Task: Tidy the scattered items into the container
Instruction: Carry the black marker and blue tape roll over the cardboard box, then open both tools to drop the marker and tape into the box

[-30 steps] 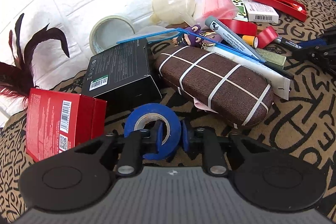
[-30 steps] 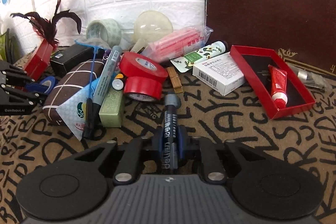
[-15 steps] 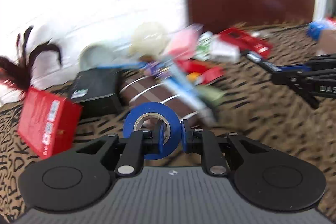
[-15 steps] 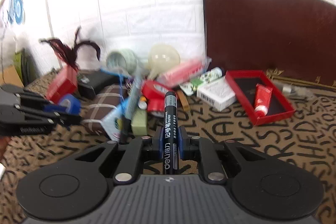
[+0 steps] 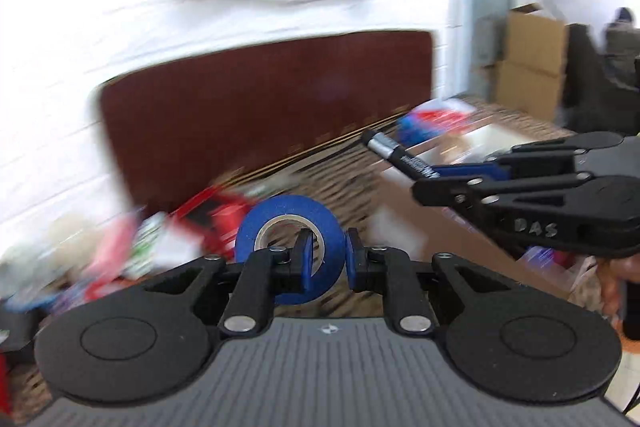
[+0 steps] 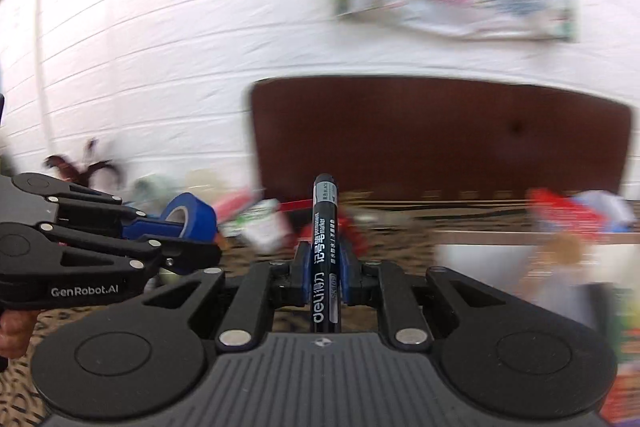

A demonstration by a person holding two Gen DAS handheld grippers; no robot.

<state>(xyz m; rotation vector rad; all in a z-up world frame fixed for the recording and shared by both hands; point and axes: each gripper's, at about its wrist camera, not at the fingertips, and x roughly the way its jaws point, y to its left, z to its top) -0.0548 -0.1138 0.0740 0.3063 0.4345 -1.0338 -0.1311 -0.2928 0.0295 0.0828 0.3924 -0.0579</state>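
My left gripper is shut on a blue tape roll, pinching its wall so the roll stands upright. Seen from the right wrist, that same roll and left gripper sit at the left. My right gripper is shut on a black marker that points forward and up. In the left wrist view the right gripper hangs at the right, the marker sticking out toward a cardboard box behind it. The scattered pile is blurred, low at the left.
A dark brown board leans on the white brick wall. The patterned cloth covers the table. Stacked cardboard boxes stand far right. A person's hand shows at the left edge. Blurred items lie by the box.
Both grippers have lifted off the table and swung to the right, away from the pile, each still carrying its item. The view now blurs and shows the wall, board and box.
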